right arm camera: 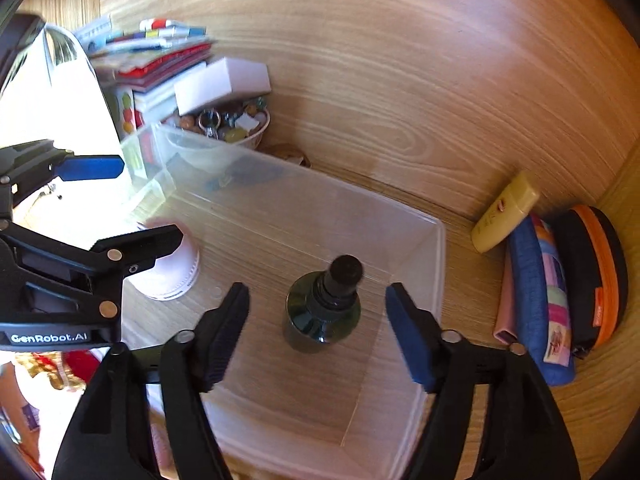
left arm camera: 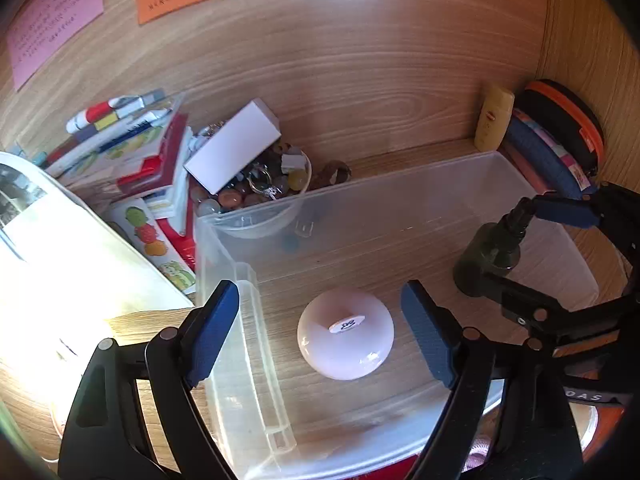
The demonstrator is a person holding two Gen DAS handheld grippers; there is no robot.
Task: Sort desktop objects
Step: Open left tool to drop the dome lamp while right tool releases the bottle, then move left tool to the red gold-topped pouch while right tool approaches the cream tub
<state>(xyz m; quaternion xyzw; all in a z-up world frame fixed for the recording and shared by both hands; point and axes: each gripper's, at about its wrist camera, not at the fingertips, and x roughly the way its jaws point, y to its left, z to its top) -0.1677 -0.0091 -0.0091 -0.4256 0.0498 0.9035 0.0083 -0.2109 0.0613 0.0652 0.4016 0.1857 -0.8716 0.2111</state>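
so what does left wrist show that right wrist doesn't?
Left wrist only: the round label on top of the pink jar, and the full width of the open left tool around it.
Right wrist only: the open right tool straddling the dark green bottle, seen from above.
Both: the clear bin, the bead bowl, the yellow tube.

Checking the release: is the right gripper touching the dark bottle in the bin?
Apart. The right wrist view shows the right gripper open, with bin floor visible between each finger and the dark bottle.
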